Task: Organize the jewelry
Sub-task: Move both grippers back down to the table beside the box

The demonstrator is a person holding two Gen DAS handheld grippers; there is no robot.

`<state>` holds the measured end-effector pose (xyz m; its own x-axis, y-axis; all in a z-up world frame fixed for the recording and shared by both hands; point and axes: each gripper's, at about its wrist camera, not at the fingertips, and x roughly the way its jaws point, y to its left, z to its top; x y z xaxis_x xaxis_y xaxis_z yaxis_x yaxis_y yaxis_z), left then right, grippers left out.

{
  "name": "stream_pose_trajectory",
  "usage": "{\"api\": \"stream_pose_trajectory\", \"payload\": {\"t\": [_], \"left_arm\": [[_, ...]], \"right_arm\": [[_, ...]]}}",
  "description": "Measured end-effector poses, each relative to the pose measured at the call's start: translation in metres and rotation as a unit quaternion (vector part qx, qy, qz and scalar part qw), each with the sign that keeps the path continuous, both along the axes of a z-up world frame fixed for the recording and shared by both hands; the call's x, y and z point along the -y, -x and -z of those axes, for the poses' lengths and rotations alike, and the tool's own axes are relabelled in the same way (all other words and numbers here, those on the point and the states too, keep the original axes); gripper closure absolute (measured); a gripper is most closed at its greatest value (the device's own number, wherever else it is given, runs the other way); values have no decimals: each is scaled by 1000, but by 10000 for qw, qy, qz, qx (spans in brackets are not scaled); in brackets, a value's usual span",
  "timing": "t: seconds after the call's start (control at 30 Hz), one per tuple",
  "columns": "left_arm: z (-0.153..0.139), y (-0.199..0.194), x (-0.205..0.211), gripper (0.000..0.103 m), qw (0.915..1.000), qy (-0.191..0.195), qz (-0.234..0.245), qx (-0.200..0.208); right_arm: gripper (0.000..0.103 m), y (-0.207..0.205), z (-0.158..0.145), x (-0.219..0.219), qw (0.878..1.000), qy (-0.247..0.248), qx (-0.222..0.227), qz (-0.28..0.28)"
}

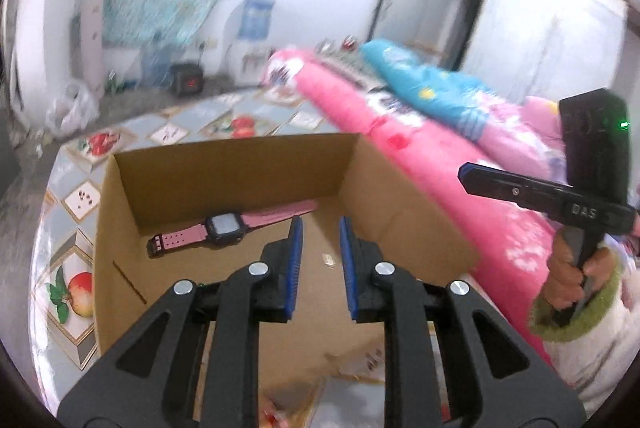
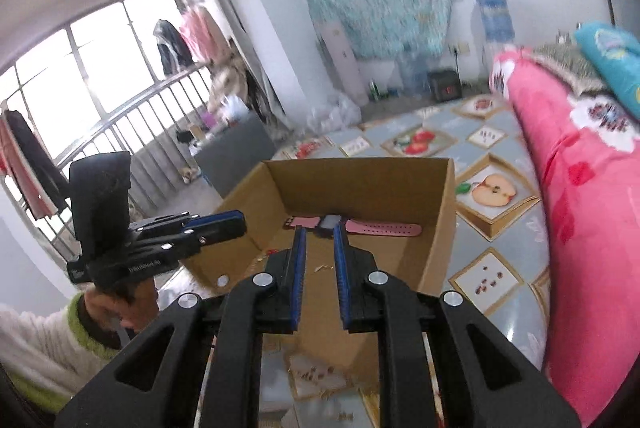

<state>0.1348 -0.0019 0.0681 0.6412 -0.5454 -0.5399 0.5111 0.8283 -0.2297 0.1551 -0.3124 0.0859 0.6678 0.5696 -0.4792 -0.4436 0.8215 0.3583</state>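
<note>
With the pink-strapped dark-faced wristwatch [image 1: 224, 228] lying flat along the far wall of the open brown cardboard box [image 1: 248, 164], both the left gripper [image 1: 320, 228] and right gripper [image 2: 320, 230], slightly parted and empty, should withdraw without nudging it.
</note>
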Motion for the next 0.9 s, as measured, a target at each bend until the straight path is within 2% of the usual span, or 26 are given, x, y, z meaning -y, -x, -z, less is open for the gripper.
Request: {"api": "stream_pose_trajectory", "payload": {"t": [0.13,0.23,0.37,0.5,0.57,0.63,0.9], "left_arm": [[-1,46,-9,85,9989,93,364,289],[10,71,-12,85,9977,197,642,120],[41,85,-3,85,9956,166,850,-367],[83,78,22,85,9939,-415,664,-773],[98,75,31,85,9926,-635,586,-856],[108,69,40,85,9911,-837,540,-882],[126,61,59,85,9875,-1137,480,-982]], "right_arm": [[88,44,10,13,9999,-82,103,-39],[88,61,31,18,9998,-60,-180,59],[88,67,72,16,9964,-166,-822,157],[88,61,117,0,9901,-115,-1381,221],[88,62,130,-9,9884,-38,-1506,180],[88,61,136,-17,9883,26,-1514,154],[88,57,141,-24,9891,56,-1464,145]]}}
